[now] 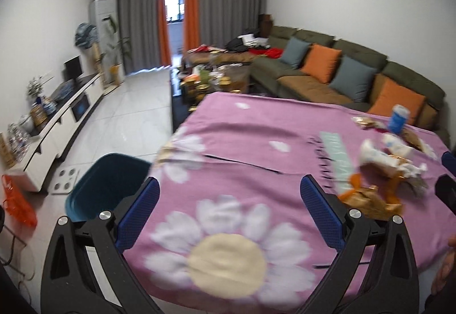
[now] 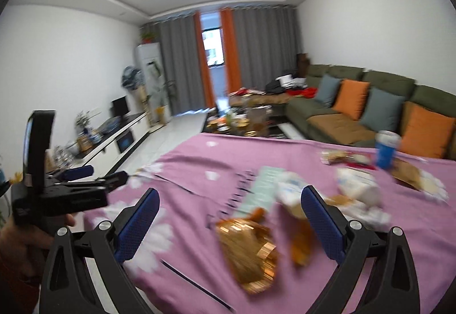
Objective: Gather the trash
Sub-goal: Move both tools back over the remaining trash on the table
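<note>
Teal bin [image 1: 105, 185] sits on the floor off the table [image 1: 242, 126] left edge, handy for drops. Our left tool [image 1: 228, 200] is wide, empty, over bare cloth. Right tool [image 2: 229, 210] is wide too, straddling the gold wrapper [image 2: 248, 251]; remaining trash [image 2: 356, 185] lies further right.

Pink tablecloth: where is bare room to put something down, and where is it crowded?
Bare: the pink tablecloth from the large daisy print up to the far edge. Crowded: the right side, with the gold wrapper, white wrappers and blue cup.
</note>
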Tool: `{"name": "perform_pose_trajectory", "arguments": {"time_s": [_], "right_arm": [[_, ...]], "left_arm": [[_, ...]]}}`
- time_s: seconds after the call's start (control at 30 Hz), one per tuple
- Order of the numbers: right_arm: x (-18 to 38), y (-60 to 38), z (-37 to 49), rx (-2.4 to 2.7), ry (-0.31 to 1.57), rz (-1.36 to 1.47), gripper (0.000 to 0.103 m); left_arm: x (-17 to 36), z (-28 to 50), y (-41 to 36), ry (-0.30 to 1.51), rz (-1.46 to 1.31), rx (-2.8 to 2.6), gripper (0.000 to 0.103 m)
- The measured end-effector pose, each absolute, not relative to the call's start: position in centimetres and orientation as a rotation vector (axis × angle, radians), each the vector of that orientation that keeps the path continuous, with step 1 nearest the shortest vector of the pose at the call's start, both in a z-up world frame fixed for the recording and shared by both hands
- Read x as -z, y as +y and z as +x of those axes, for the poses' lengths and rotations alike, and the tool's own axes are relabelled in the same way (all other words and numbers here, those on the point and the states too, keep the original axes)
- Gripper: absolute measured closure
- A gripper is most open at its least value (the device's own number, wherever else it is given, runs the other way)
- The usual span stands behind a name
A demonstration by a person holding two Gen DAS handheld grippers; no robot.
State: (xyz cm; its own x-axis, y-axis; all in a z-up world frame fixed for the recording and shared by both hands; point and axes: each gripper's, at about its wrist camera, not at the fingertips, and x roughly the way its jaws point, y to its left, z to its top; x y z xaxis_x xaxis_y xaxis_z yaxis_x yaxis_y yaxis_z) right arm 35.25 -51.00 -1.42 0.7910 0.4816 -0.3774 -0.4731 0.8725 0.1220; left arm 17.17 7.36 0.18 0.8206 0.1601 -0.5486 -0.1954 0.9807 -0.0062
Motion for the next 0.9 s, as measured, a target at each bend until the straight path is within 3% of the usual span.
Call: {"name": "perform_pose_trajectory", "arguments": {"time_s": [0.43,0.9], "right_arm": [[3.6,-58.4,30.0,-0.339,0.348,0.011,0.007],[5.5,-60.9,30.1,-0.299,0.414,0.063,0.01]], "left_arm": [[0.7,11.3,-0.2,0.494,-0.069,0.018,0.006],[2.9,11.8,-3.7,0.496,-0.075,0.167,0.006]]}}
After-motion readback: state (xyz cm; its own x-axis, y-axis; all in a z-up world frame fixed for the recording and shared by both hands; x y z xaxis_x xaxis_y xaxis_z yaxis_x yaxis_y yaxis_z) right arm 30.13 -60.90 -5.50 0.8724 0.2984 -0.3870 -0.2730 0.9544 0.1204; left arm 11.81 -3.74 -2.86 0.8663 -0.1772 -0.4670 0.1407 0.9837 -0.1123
